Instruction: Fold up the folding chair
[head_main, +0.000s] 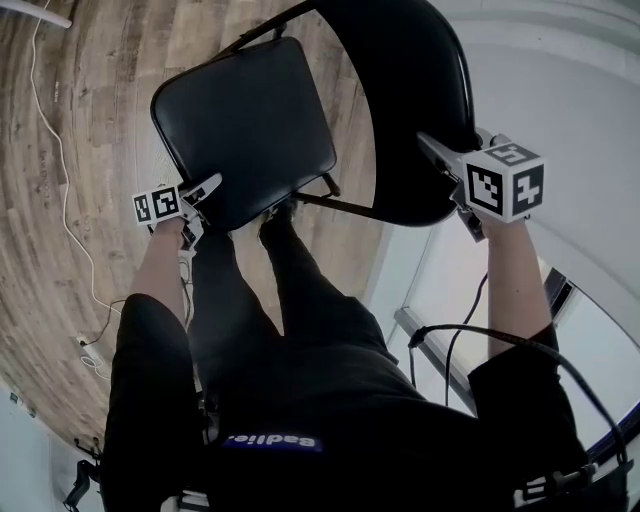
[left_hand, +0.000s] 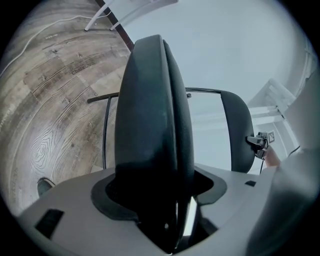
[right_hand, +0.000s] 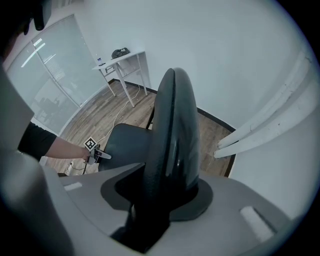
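Observation:
The black folding chair stands on the wood floor below me, its padded seat (head_main: 245, 120) to the left and its curved backrest (head_main: 410, 100) to the right. My left gripper (head_main: 205, 192) is shut on the seat's near edge. In the left gripper view the seat (left_hand: 150, 125) runs edge-on between the jaws and fills the gap. My right gripper (head_main: 440, 160) is shut on the backrest's top edge, and in the right gripper view the backrest (right_hand: 172, 135) stands edge-on between the jaws. Each gripper shows small in the other's view: left gripper (right_hand: 97, 154), right gripper (left_hand: 257, 142).
A white cable (head_main: 60, 170) trails over the wood floor at the left to a power strip (head_main: 90, 350). A white wall (head_main: 560, 80) rises close behind the chair. The person's legs (head_main: 300, 290) stand right by the seat. A white table (right_hand: 125, 62) stands by the glass partition (right_hand: 55, 75).

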